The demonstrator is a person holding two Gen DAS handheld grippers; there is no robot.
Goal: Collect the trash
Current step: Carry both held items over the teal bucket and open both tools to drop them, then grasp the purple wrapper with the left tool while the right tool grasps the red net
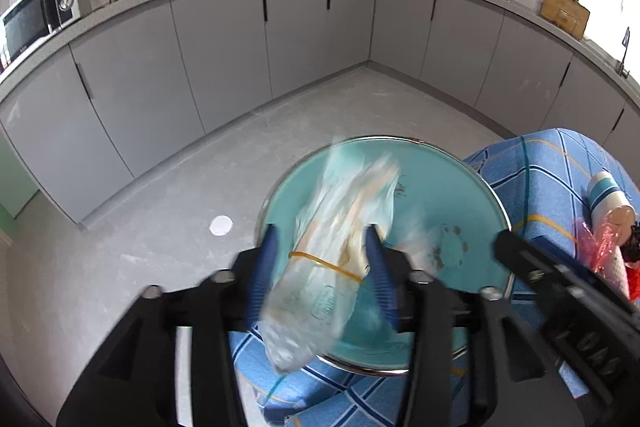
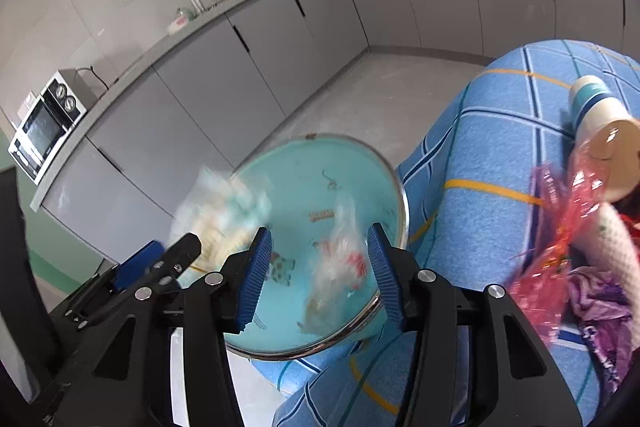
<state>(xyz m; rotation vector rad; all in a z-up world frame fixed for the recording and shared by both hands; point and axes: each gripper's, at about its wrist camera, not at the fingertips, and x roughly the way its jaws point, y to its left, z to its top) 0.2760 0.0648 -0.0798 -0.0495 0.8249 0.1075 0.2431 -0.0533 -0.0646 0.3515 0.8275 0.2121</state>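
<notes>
A round teal tray (image 1: 452,187) with a chrome rim sits at the edge of a blue plaid cloth; it also shows in the right wrist view (image 2: 304,183). A clear plastic bag (image 1: 340,251) bound with an orange rubber band hangs blurred between the blue pads of my left gripper (image 1: 323,247), whose jaws stand wide apart. In the right wrist view the same bag (image 2: 224,215) is a blur beside the left gripper. A crumpled clear wrapper with red print (image 2: 340,263) lies blurred between the open jaws of my right gripper (image 2: 318,247), over the tray.
The plaid cloth (image 2: 492,131) carries a paper cup (image 2: 600,115), pink cellophane (image 2: 560,227) and purple fabric (image 2: 600,307) at the right. Grey cabinets (image 1: 224,39) and a counter with a microwave (image 1: 28,19) ring the grey floor (image 1: 160,227).
</notes>
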